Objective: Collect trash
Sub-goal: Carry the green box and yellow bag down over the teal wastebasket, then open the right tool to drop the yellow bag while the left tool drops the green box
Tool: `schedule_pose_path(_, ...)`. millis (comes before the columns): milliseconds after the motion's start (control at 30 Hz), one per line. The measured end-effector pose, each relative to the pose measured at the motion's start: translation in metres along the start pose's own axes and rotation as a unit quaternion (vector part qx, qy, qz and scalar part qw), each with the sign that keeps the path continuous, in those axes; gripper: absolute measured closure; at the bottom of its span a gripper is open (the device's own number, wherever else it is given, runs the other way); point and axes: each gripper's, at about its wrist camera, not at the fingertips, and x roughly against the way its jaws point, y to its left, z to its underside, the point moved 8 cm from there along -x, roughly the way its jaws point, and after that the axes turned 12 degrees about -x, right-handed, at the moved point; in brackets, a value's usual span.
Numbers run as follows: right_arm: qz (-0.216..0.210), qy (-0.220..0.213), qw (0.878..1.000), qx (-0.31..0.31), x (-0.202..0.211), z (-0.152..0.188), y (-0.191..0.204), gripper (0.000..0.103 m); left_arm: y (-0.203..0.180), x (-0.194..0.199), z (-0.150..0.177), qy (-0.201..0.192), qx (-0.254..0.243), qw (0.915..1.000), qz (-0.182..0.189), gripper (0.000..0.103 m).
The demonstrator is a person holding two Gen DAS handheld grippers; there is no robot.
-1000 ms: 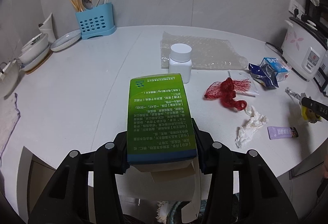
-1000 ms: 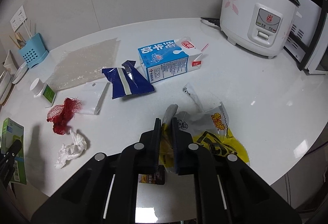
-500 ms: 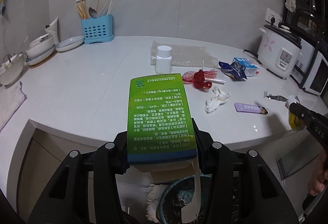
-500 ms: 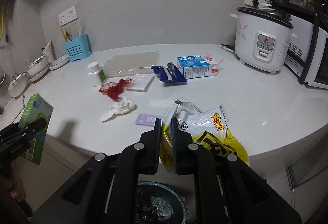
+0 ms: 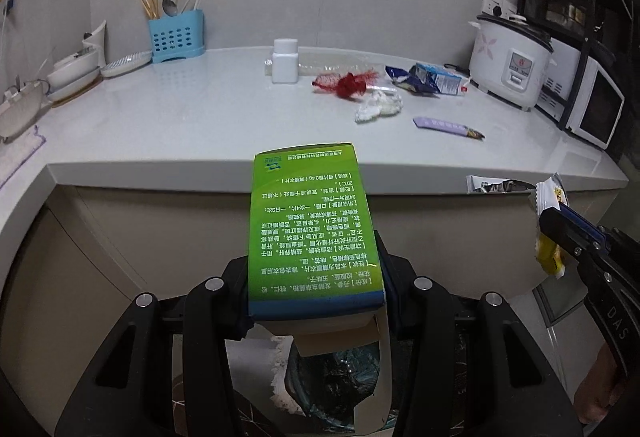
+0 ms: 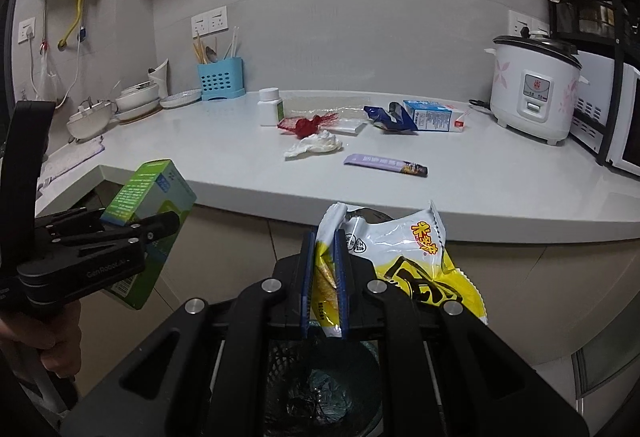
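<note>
My left gripper (image 5: 312, 273) is shut on a green medicine box (image 5: 310, 229), held in front of the counter edge; the same green box (image 6: 148, 193) and left gripper (image 6: 140, 229) show at the left of the right wrist view. My right gripper (image 6: 324, 257) is shut on a yellow and white snack bag (image 6: 404, 257); the right gripper (image 5: 560, 225) with that bag (image 5: 550, 257) appears at the right of the left wrist view. A bin with a dark liner (image 6: 324, 393) lies below both grippers, and the bin (image 5: 340, 377) is partly hidden by the box.
On the white counter (image 5: 200, 117) lie a white pill bottle (image 5: 285, 61), red netting (image 5: 348, 83), a crumpled tissue (image 5: 378, 107), a purple wrapper (image 5: 446, 127), a blue bag (image 6: 386, 117) and a milk carton (image 6: 434, 116). A rice cooker (image 6: 534, 87) stands right, dishes (image 6: 136, 99) left.
Both grippers have drawn back from the counter and a little down, each keeping its hold. The counter edge now lies ahead of them and the bin shows beneath.
</note>
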Motion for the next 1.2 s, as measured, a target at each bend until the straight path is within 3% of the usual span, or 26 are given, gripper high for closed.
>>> schedule_pose_path(267,-0.011,0.049,0.999,-0.009,-0.037,0.07,-0.007,0.094,-0.009,-0.036,0.06,0.018,0.004,0.9998,0.012,0.056)
schedule_pose_path(633,0.008,0.121,0.992,-0.02,-0.093,0.153,-0.028,0.094,-0.024,-0.091,0.133,0.067,-0.001,0.9974,0.024,0.056)
schedule_pose_path(1133,0.016,0.204,0.978,-0.04,-0.156,0.21,-0.042,0.092,-0.019,-0.132,0.17,0.121,0.013,0.9919,0.035,0.056)
schedule_pose_path(1200,0.013,0.213,0.976,-0.046,-0.161,0.216,-0.043,0.087,-0.019,-0.134,0.173,0.126,0.014,0.9913,0.036,0.056)
